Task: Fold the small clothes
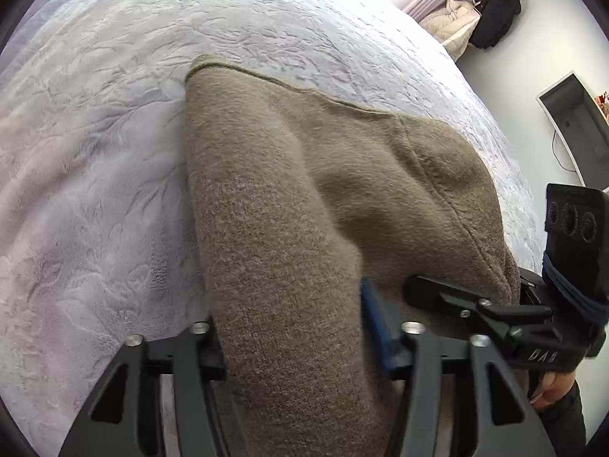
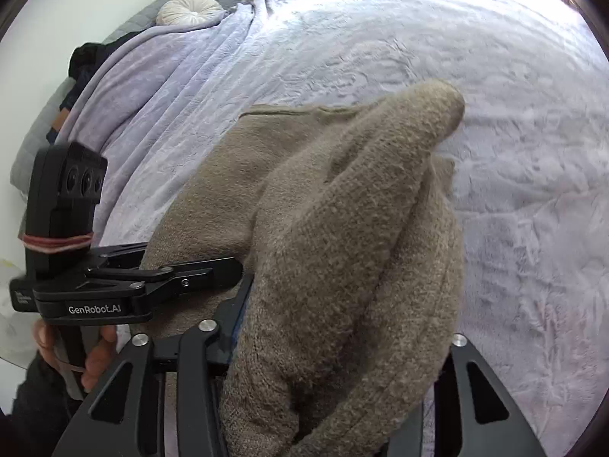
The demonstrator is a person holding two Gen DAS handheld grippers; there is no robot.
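A brown knit garment [image 1: 304, 175] [image 2: 342, 209] lies on a lilac bedspread [image 1: 95, 152] [image 2: 495, 76], its near part raised in thick folds. My left gripper [image 1: 295, 335] has its jaws standing wide apart. A fold of the knit runs between them and the blue pad's face shows bare, so it is open. My right gripper [image 2: 342, 327] has a bulky bunch of the knit between its jaws. The cloth drapes over and hides its right finger, and one corner pokes forward. Each gripper shows in the other's view, close beside the garment: right gripper [image 1: 422, 289], left gripper [image 2: 224, 266].
A black bag [image 1: 495, 15] and a cream coat [image 1: 453, 23] hang on the wall past the bed. A dark screen [image 1: 578, 129] stands at the right. A round white cushion [image 2: 190, 9] and dark clothes [image 2: 91, 57] lie by the headboard. A hand [image 2: 99, 354] holds the left gripper.
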